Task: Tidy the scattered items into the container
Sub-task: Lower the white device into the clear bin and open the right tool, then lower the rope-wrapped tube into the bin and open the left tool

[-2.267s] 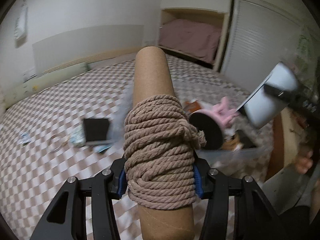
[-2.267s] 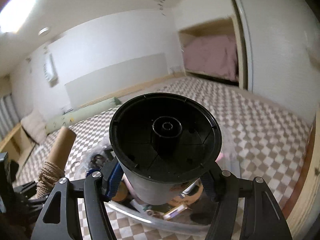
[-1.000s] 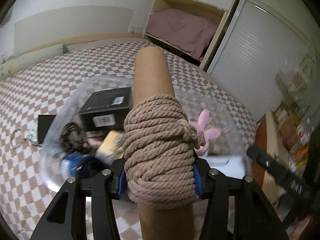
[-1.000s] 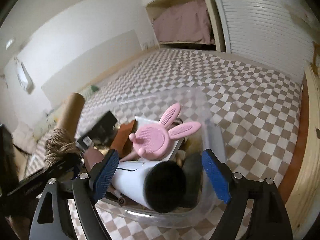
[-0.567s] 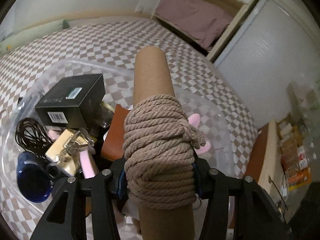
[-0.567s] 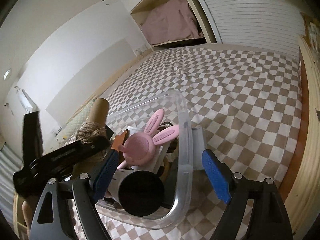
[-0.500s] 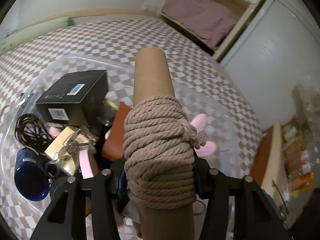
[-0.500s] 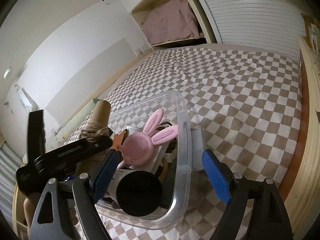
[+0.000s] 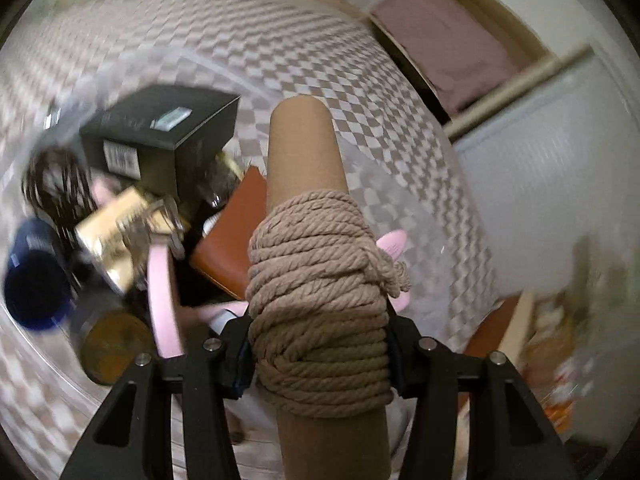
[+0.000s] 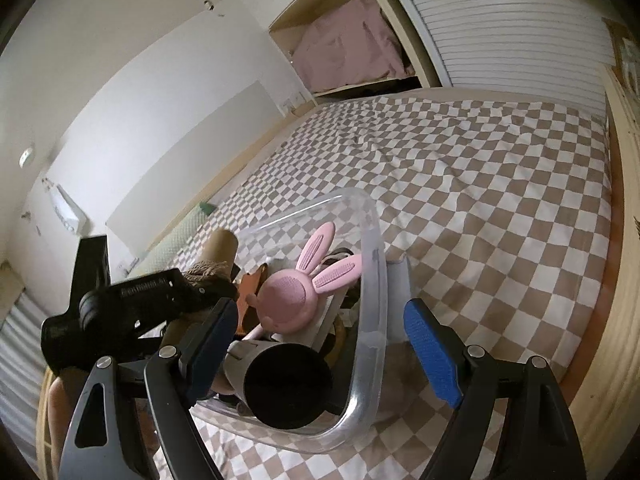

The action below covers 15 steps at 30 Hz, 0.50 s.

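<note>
My left gripper (image 9: 318, 344) is shut on a cardboard tube wound with beige rope (image 9: 316, 292) and holds it over the clear plastic container (image 10: 372, 280). The tube also shows in the right wrist view (image 10: 216, 258), at the container's left side. My right gripper (image 10: 320, 352) is open and empty, just above the container's near corner. In the container lie a white and black cylinder (image 10: 280, 380), a pink bunny brush (image 10: 296, 288), a black box (image 9: 160, 136), a brown leather piece (image 9: 232, 240), a blue cup (image 9: 36, 280) and a gold item (image 9: 112, 232).
The container stands on a brown and white checkered mat (image 10: 500, 200). A wooden floor edge (image 10: 616, 280) runs along the right. A closet with pink bedding (image 10: 344, 52) and a white slatted door (image 10: 500, 20) stand behind.
My right gripper let the white and black cylinder go into the container and drew back, open. My left gripper carried the rope tube over the container and lower towards its contents.
</note>
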{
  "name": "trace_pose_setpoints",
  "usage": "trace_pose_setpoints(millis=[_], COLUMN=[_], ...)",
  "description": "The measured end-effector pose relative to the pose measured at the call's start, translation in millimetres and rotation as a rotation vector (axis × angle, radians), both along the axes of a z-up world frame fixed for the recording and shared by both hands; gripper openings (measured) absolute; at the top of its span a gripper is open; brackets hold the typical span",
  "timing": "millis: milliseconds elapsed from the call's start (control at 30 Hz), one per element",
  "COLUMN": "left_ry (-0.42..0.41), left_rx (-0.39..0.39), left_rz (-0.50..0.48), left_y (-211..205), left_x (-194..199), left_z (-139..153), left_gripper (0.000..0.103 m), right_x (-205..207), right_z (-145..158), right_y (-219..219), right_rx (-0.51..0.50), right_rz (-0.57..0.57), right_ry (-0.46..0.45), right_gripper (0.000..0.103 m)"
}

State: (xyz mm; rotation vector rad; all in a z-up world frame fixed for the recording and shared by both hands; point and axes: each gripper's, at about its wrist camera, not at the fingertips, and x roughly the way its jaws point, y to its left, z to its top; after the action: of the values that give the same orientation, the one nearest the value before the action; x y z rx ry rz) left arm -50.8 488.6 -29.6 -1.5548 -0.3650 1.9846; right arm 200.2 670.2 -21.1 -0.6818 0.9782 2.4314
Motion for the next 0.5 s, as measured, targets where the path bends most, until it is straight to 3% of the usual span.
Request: trace_pose_setpoints(millis=[167, 233, 400, 500], left_ry=[-0.153, -0.182, -0.113, -0.045], left_rx=[0.081, 0.084, 0.129, 0.104], left_rz=[0.14, 0.143, 0.009, -0.053], left_y=[0, 9, 43, 48], left_x=[2, 7, 22, 29], left_z=[-6, -5, 14, 24], left_gripper=[0.053, 0.057, 0.096, 0.096], right_x=[7, 9, 6, 0], right_z=[-1, -2, -5, -8], right_y=[8, 11, 13, 12], right_rx=[-0.017, -0.02, 0.009, 0.029], right_rz=[-0.025, -0.036, -0.045, -0.033], right_ry=[0.007, 0.007, -0.017, -0.03], right_gripper=[0.085, 0.085, 0.085, 0.085])
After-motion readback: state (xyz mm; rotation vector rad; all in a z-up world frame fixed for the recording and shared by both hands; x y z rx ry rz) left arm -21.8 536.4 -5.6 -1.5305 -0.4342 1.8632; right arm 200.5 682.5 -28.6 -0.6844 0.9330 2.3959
